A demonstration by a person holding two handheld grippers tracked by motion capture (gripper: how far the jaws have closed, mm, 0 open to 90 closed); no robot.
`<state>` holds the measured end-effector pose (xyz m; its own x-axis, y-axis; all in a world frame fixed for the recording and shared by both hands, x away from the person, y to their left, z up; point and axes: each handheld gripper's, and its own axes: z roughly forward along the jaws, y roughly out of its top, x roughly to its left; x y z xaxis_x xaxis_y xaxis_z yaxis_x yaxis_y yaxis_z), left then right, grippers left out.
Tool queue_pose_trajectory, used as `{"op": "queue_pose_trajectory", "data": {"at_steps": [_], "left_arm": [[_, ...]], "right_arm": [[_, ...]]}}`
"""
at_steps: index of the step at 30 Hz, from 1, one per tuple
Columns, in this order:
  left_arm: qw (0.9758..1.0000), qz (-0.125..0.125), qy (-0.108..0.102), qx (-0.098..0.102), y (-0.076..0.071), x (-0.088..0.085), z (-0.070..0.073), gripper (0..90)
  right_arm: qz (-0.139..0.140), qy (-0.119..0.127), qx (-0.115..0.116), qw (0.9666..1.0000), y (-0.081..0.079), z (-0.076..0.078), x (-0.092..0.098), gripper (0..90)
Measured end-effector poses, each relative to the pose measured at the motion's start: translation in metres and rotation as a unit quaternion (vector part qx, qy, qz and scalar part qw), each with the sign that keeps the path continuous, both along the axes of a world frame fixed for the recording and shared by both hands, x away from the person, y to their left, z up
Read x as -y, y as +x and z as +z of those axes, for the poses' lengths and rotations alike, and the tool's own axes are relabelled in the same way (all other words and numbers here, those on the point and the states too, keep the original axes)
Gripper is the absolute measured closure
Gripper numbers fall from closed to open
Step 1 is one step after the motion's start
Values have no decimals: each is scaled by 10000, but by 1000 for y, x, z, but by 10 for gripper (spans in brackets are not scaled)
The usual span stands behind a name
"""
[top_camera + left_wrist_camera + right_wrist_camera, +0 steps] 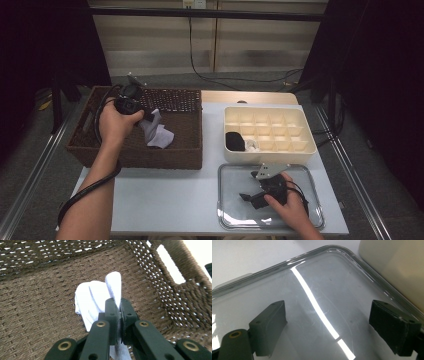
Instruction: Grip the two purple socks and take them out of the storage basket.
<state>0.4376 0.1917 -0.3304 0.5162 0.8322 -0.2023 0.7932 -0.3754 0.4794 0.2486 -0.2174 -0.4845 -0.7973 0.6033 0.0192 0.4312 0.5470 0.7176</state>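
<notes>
Cloth [159, 131] in basket [85, 131] (left of organizer [270, 114])

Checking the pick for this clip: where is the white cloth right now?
The white cloth hangs inside the wicker basket at the table's left in the high view, pinched by the left gripper.

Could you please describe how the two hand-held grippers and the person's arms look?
Both forearms are bare, with no sleeves. The left gripper has a black round body and a black cable looping along the arm. Its jaws are dark green-black bars with brass-coloured rivets. The right gripper is black too, carries a grey three-cornered plate on top, and has blocky dark pads.
</notes>
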Motion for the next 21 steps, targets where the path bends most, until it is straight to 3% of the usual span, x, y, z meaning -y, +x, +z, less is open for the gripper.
{"op": "queue_pose_trajectory", "data": {"at_steps": [10,21], "left_arm": [[9997,-179,-187,-27,-9,-1,18,867],[9996,-107,-248,-35,-16,-8,29,868]], "right_arm": [[0,-3,5,10000,0,0,0,135],[-8,1,-6,10000,0,0,0,135]]}}
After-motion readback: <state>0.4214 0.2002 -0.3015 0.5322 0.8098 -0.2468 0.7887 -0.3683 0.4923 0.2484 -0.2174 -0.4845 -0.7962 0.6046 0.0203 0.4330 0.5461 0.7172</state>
